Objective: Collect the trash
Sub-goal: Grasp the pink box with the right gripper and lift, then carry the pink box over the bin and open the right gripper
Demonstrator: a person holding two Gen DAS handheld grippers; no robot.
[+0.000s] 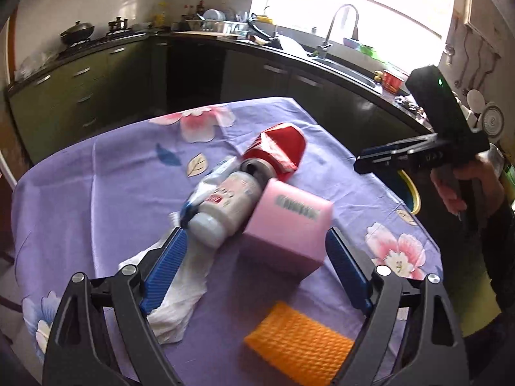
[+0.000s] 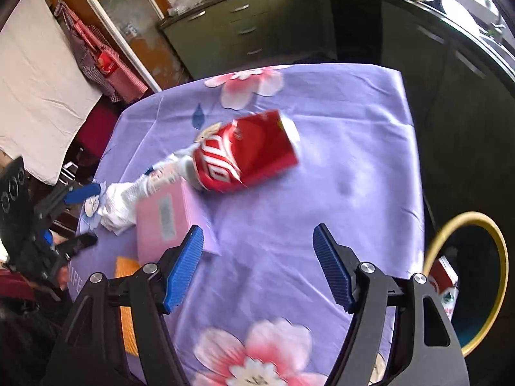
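Trash lies in a row on the purple flowered tablecloth (image 1: 106,173). It includes a red crumpled packet (image 1: 280,148) (image 2: 248,154), a white bottle (image 1: 225,206), a pink box (image 1: 289,225) (image 2: 161,222) and a white tissue (image 1: 180,283) (image 2: 119,206). An orange mesh pad (image 1: 302,344) (image 2: 127,289) lies nearest. My left gripper (image 1: 256,231) is open just short of the pink box and bottle, its pads touching nothing. My right gripper (image 2: 257,228) stands open over bare cloth, with the red packet ahead of it. Each gripper shows in the other's view, the right gripper (image 1: 363,160) and the left gripper (image 2: 87,217).
A round bin with a yellow rim (image 2: 502,257) (image 1: 413,193) stands off the table's right side, with a red and white carton (image 2: 445,283) inside. Dark kitchen cabinets (image 1: 96,80) and a sink counter (image 1: 347,67) run behind the table. A hand (image 1: 463,186) holds the right gripper.
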